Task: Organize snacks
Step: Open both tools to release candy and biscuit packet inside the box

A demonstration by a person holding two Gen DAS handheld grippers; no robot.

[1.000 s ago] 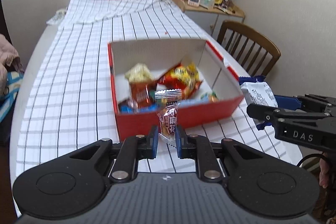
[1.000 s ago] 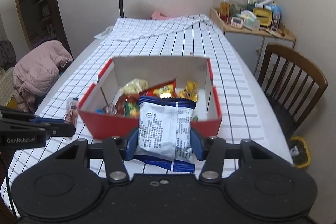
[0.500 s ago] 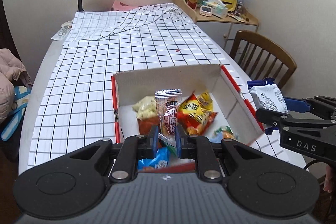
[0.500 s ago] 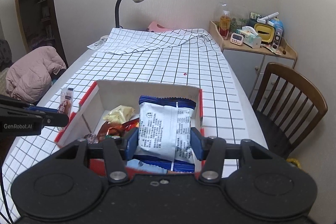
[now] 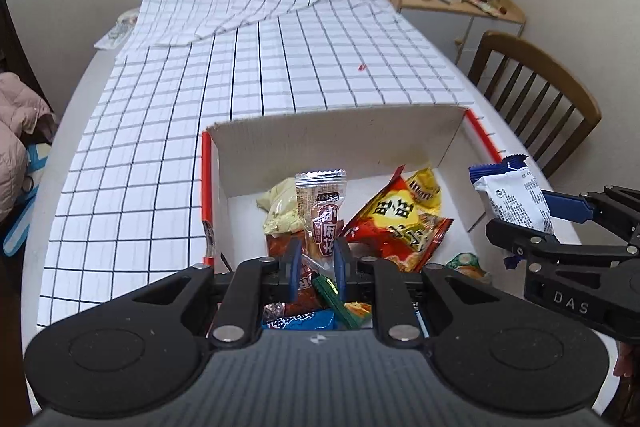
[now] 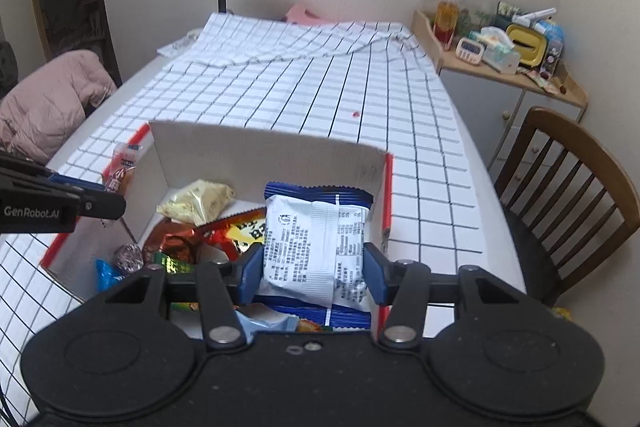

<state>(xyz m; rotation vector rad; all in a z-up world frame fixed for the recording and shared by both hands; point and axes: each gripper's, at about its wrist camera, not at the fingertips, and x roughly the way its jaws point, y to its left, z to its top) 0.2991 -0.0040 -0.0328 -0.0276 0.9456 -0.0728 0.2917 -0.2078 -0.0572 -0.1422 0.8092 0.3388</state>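
Red-edged cardboard box (image 5: 208, 187) is the landmark, and both my hands hang over it with a snack each. My left gripper (image 5: 316, 263) is pinched tight on a slim clear-topped twist snack (image 5: 322, 215), which stands upright above the box's near-left part. My right gripper (image 6: 314, 259) holds a white and blue packet (image 6: 316, 239) at a medium width, pads pressing both its sides, over the box's right end.

What could go wrong, as I see it:
- the packet is puffy and sits close to the right wall (image 6: 386, 195), so if I let go too far that way it may catch the rim and slide out onto the checked tablecloth (image 6: 320, 99)
- the twist snack is thin and crinkly, it could stick to a pad when I open up and flick sideways instead of dropping
- my two grippers are near each other over a smallish box, so a careless swing could knock them together

Inside the box already: a pale yellow bag (image 5: 280, 207) toward the far wall, a red and yellow bag (image 5: 400, 223) in the middle, a blue wrapper (image 5: 300, 321) and a green stick (image 5: 334, 297) at the near side, plus a few small foil bits I can't identify
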